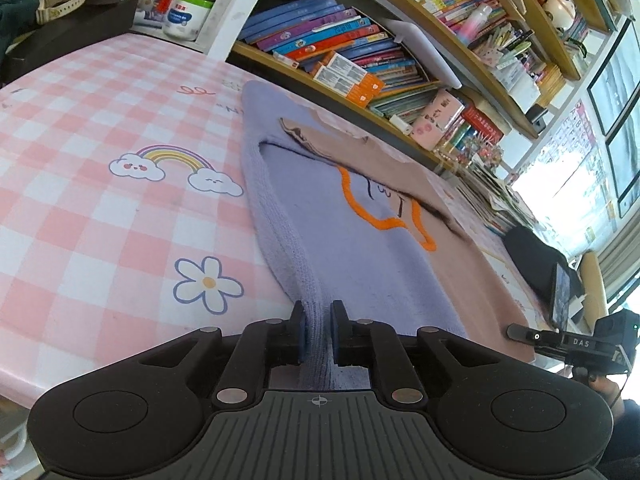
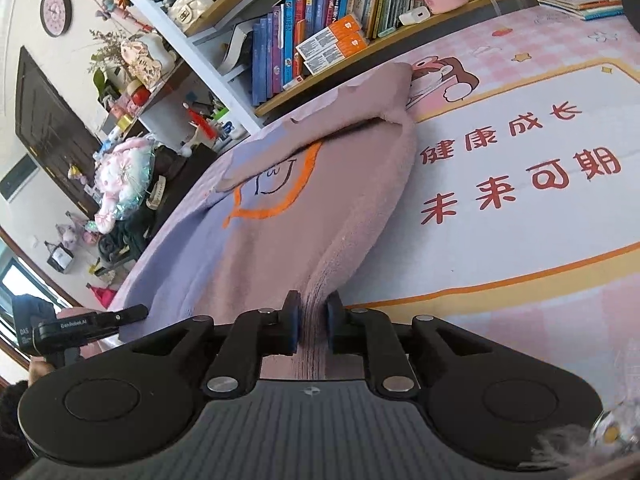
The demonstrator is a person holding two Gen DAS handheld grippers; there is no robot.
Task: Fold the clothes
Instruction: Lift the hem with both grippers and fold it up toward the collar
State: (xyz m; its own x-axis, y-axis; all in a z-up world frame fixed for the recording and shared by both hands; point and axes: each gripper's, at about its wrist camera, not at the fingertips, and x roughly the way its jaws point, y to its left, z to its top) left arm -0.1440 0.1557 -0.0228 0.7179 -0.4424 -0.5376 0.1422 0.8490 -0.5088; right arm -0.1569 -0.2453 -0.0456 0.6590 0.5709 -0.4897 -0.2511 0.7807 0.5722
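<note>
Left wrist view: the left tongs point(image 1: 318, 334) sit at the bottom centre, their blue pads clamped on the ribbed lilac edge of the sweater point(image 1: 340, 232).
Sweater, left wrist view: it lies on the tabletop point(image 1: 100, 184), running from the tongs up toward the middle of the frame; lilac on the left, dusty pink on the right, with an orange outline stitched between.
Tabletop cover: pink and white check with a rainbow, clouds and a flower printed left of the sweater.
Right wrist view: the right tongs point(image 2: 312, 328) at the bottom centre are clamped on the pink edge of the sweater point(image 2: 304, 216), which bunches between the pads.
Other tongs: each view shows the opposite tool at its lower edge, beside the sweater.
Bookshelf point(image 1: 360, 52): packed with books, across the top of both views.
</note>
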